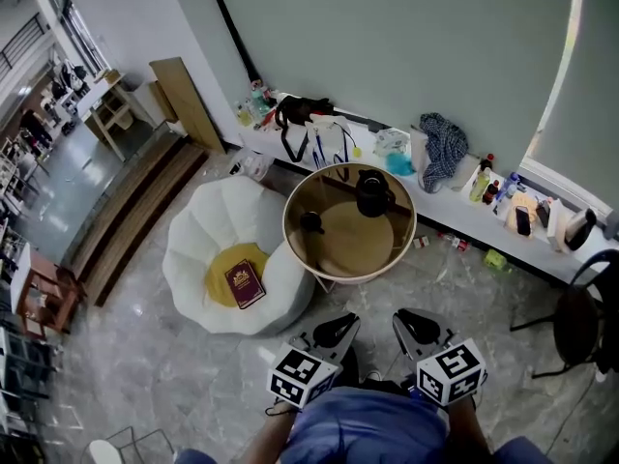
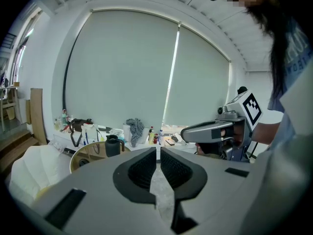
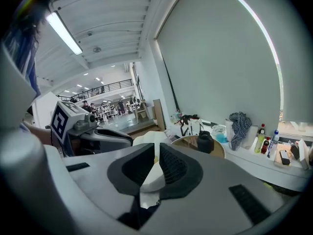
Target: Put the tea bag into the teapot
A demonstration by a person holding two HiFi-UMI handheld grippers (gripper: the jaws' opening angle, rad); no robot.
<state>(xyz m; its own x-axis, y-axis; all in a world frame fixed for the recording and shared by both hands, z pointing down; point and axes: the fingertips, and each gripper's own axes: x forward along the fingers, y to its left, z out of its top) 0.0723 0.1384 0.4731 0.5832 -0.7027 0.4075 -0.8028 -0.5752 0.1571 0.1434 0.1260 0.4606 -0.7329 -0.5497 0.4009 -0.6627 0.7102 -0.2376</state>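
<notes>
I am judging the main risk to be the tea bag itself. I cannot find it in any view, so reaching forward now could end with me pinching the wrong thing. I also cannot tell whether the lid is on the black teapot (image 1: 372, 193), and a shut pot would stop the drop. The teapot is standing toward the upper edge of the round table (image 1: 290, 222) at the centre of the head view. A small dark cup (image 1: 311, 222) is sitting near the table's left rim, where a careless reach could knock it over. The white beanbag seat (image 1: 198, 249) is touching the table on the left and could crowd my approach.

I am holding both arms tucked in low at the bottom centre of the head view, well apart from the table. The left gripper (image 1: 338, 329) and right gripper (image 1: 416, 325) are side by side, pointing toward the table. The jaws of each are drawn together with nothing between them, so they need opening before any pickup.
</notes>
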